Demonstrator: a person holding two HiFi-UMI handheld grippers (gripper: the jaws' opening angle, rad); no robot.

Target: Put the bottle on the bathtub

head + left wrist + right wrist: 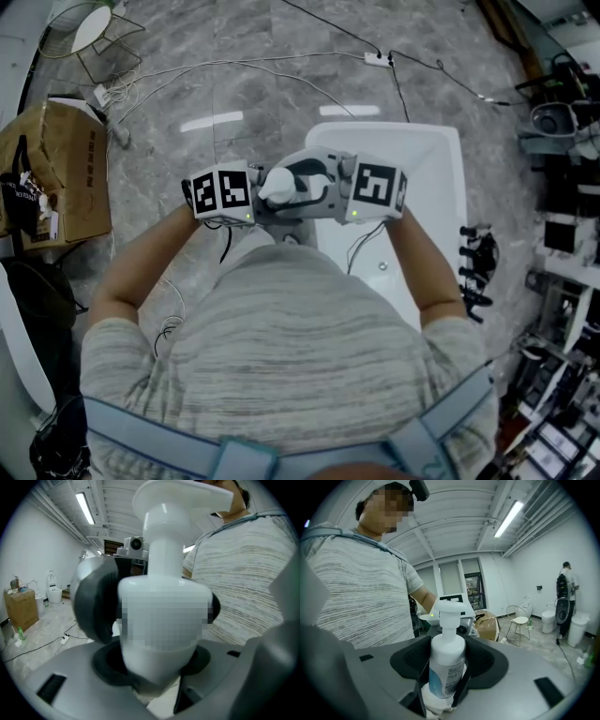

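Observation:
A white pump bottle hangs in front of my chest, between the two grippers, which face each other. My left gripper is shut on the bottle, with dark pads against its sides and the pump head above. My right gripper comes from the other side. In the right gripper view the bottle stands upright between its wide jaws, and the pads stay off it, so the right gripper is open. The white bathtub lies on the floor just right of and below my hands.
A cardboard box sits at the left and a wire-frame chair at the top left. A power strip and cables cross the marble floor beyond the tub. Racks of equipment line the right side. Another person stands far off.

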